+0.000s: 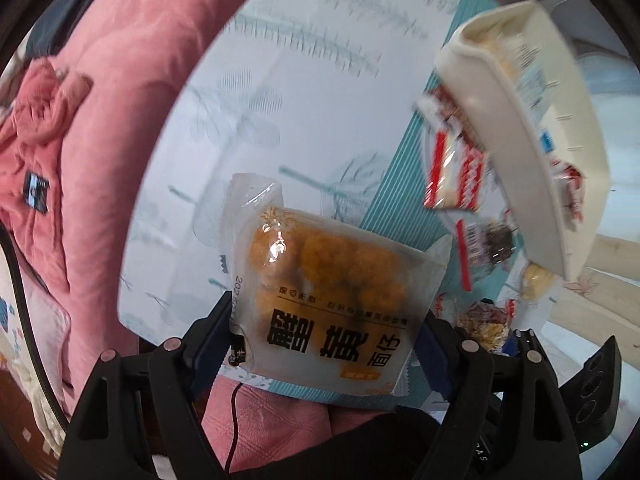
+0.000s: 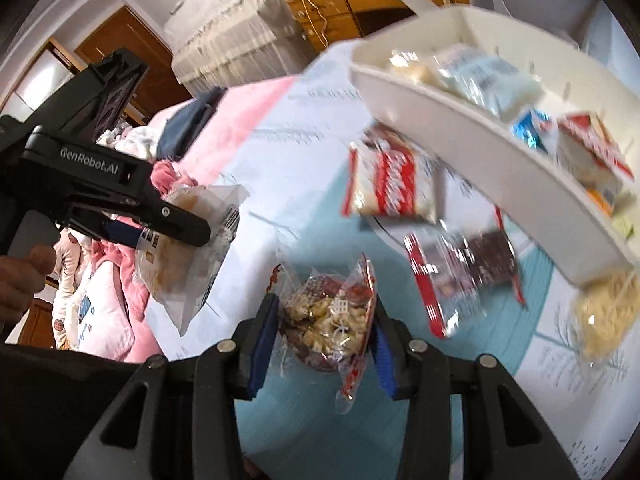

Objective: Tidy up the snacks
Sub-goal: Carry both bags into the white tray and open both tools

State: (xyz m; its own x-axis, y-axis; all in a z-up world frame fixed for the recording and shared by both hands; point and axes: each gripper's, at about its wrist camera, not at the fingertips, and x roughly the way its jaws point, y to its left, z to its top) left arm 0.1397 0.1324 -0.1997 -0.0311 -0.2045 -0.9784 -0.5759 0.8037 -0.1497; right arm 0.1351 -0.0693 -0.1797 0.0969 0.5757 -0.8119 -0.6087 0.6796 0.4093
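Several snacks are already in the white bin (image 2: 500, 152), a bread packet (image 1: 328, 300) is clamped in the left gripper (image 1: 320, 336), a nut packet (image 2: 328, 320) is clamped in the right gripper (image 2: 320, 344), and three packets are left on the bed.

Bright daylight, glare on plastic wrappers, motion blur upper right, fisheye-dark edges.

Black plastic left gripper (image 1: 326, 344), blue-padded jaws, silver screw heads, white "GenRobot.AI" lettering, thin black cable
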